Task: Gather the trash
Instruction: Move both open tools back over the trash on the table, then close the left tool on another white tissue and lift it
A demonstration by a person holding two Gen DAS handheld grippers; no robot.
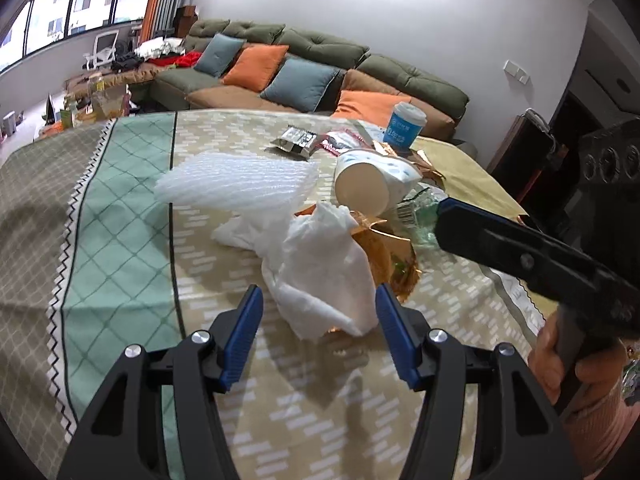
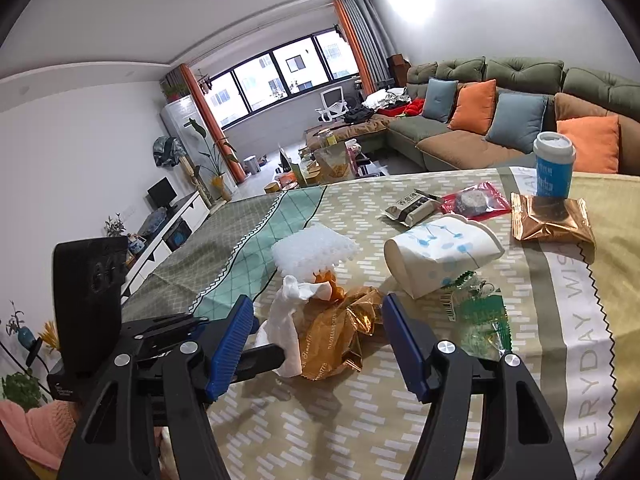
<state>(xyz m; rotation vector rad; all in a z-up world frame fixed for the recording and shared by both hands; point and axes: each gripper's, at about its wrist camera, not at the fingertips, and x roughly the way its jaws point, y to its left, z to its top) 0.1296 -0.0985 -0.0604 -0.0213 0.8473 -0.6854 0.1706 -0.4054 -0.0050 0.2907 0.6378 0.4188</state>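
Left wrist view: the left tool (image 1: 319, 322), spread, straddles a crumpled tissue (image 1: 320, 264) without pinching; foam net (image 1: 236, 182), tipped paper cup (image 1: 370, 184) and blue cup (image 1: 405, 125) lie uncollected on the counter (image 1: 120, 208).

Right wrist view: the right tool (image 2: 318, 344), spread and empty, faces a gold wrapper (image 2: 340, 336). Cloth (image 2: 580, 320) reads "EVERYDAY WIS".

Matt crumpled tissue (image 1: 320, 264), glossy gold foil wrapper (image 2: 340, 336), woven cloth tablecloth (image 1: 120, 216)

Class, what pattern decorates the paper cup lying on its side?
Light blue dots joined by thin lines on white, on the tipped paper cup; clearest in the right wrist view.
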